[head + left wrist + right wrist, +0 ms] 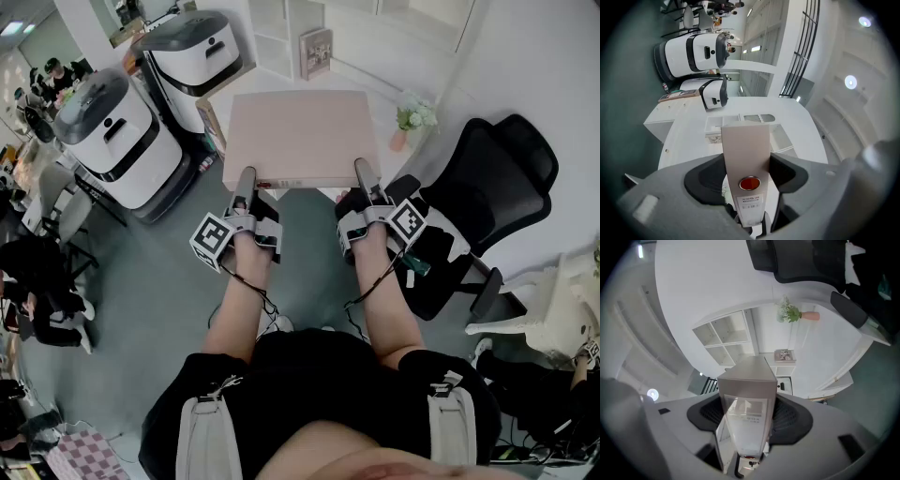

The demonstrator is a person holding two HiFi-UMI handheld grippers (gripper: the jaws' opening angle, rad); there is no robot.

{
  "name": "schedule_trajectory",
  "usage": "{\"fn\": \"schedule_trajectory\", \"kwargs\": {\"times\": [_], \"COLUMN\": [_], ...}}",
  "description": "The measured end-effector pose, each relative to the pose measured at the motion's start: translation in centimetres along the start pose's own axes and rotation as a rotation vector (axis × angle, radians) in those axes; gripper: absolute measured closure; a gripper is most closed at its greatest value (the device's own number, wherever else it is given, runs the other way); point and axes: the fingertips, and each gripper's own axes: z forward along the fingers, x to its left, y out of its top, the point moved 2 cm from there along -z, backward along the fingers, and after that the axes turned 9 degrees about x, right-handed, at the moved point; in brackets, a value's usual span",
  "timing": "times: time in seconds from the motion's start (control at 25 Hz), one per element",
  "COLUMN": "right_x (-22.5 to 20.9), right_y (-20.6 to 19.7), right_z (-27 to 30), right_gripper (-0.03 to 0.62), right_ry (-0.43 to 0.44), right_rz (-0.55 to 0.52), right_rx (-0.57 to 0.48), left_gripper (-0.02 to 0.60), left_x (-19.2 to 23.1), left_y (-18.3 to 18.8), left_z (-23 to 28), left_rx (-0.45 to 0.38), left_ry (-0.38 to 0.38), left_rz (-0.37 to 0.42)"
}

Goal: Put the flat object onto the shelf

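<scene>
In the head view, the flat beige box (pixel 300 131) hangs level in the air in front of the person. The left tool (pixel 246 180) pinches its near edge towards the left corner, and the right tool (pixel 364 176) pinches it towards the right. Only the left gripper view shows a round red dot (pixel 750 183) above a printed label (pixel 751 202) on that edge. Only the right gripper view shows a clear label pocket (pixel 749 418) there, with the white cubby shelf (pixel 723 339) far beyond the box and a potted plant (pixel 791 312) near it.
</scene>
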Motion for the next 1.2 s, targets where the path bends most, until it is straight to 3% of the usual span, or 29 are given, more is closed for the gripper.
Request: {"fn": "schedule_trajectory", "kwargs": {"times": [0.32,1.2], "right_x": [0.6,-0.5], "right_y": [-0.4,-11.4], "right_z": [0.2,8.7], "right_gripper": [0.31,0.312], "right_ry": [0.02,-0.045], "right_rz": [0.003,-0.023], "right_rx": [0.005,0.025], "left_gripper": [0.293,0.293], "left_x": [-0.5,3.0], "left_y": [-0.1,12.7], "left_z": [-1.0,-5.3], "left_rx": [-0.024,-0.051], "left_ry": [-0.002,-0.014], "left_rz": [0.001,-0.055]}}
